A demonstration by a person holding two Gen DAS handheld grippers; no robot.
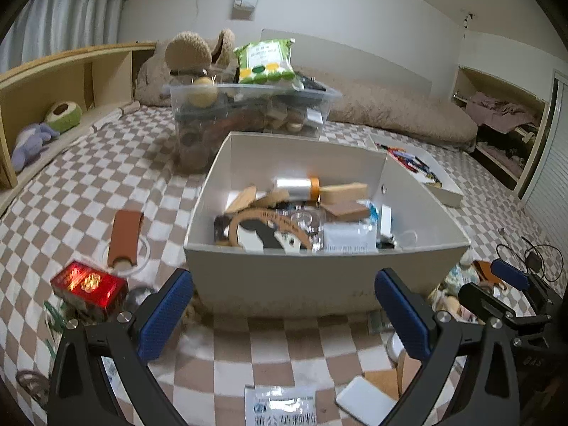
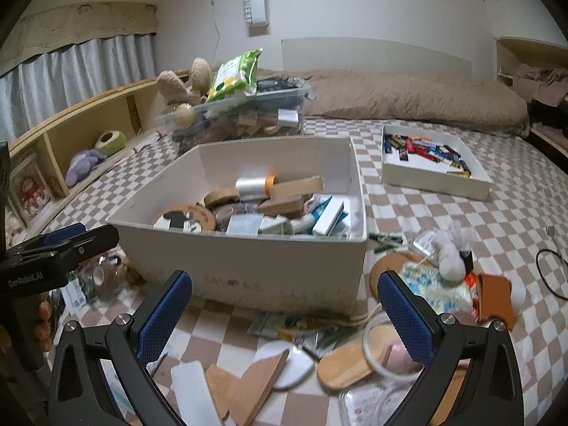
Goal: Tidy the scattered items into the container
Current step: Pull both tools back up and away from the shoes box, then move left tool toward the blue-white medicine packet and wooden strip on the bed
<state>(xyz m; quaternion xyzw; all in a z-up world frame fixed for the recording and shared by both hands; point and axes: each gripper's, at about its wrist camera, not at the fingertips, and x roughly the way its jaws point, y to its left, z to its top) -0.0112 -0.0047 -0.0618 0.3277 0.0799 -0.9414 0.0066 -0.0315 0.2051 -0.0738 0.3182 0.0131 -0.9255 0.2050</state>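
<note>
Bedspread first, checkered, with our white container at twelve o'clock, half full. Both grippers, left and right, hang spread wide, empty. We judge we're between picks: wooden pieces at six o'clock seem next. Hanging bag reads "SWEET".

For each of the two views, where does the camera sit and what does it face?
Left wrist: on the left gripper, open, facing the white box; the right gripper shows at right.
Right wrist: on the right gripper, open, facing the same box from its right; the left gripper shows at left.
Shared: box, checkered bedcover.
</note>
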